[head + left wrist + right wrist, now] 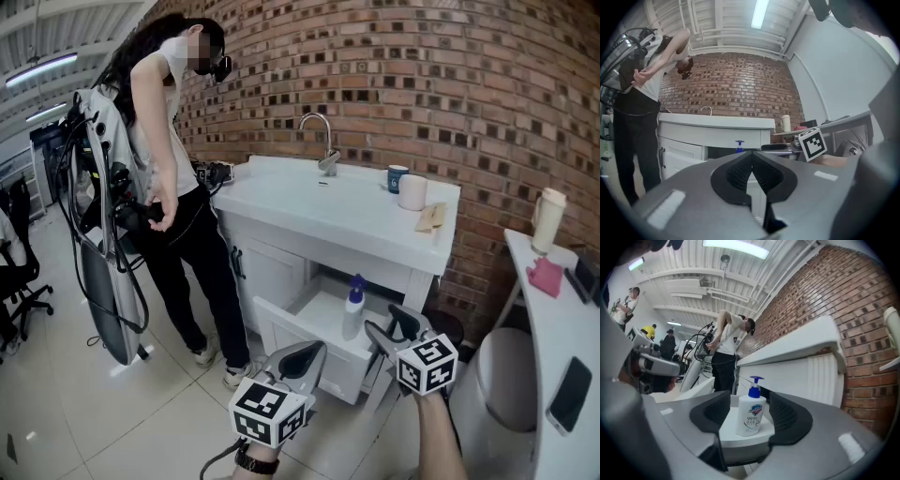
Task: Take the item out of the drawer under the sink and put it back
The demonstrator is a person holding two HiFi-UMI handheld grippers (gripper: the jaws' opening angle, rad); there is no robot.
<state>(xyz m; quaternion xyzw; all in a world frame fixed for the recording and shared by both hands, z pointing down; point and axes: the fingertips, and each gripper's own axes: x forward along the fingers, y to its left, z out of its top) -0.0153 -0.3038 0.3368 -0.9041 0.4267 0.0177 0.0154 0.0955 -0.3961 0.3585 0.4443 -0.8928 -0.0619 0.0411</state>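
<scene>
A white pump bottle with a blue top [353,307] stands upright in the pulled-out white drawer [279,328] under the sink counter [309,202]. My right gripper [389,326] is at the drawer's right end, level with the bottle. In the right gripper view its jaws stand open, and the bottle [751,416] shows between the pads [783,414] with a gap on each side. My left gripper [317,349] hovers in front of the drawer, jaws shut and empty [752,169]. From there only the bottle's blue pump [739,146] shows.
A person [173,141] stands at the cabinet's left side with gear on their back. On the counter are a faucet [323,141], a blue mug [397,178] and a white cup [412,192]. A side table [553,337] with a phone [569,394] stands to the right.
</scene>
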